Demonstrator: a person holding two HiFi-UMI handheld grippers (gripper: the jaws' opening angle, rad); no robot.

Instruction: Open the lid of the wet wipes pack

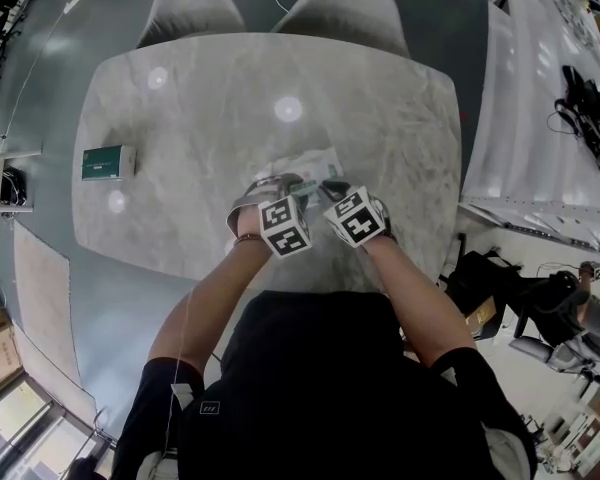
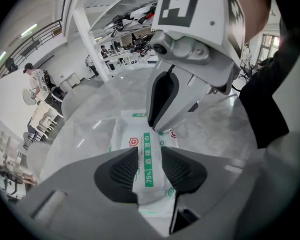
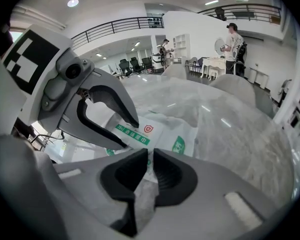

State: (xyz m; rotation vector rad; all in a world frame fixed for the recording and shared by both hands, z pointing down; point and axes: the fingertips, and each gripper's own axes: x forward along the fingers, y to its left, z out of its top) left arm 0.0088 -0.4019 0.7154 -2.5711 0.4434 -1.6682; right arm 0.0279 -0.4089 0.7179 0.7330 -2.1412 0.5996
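White pack (image 3: pixel 182 143) pinched, R claw (image 3: pixel 151 159).

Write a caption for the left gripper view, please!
The left tool hangs open over the wet wipes pack on a marble table; the right tool pinches its far edge.

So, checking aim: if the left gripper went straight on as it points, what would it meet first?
Probably the pack, at its green label, which shows right between the left gripper's open jaws; the depth is unclear.
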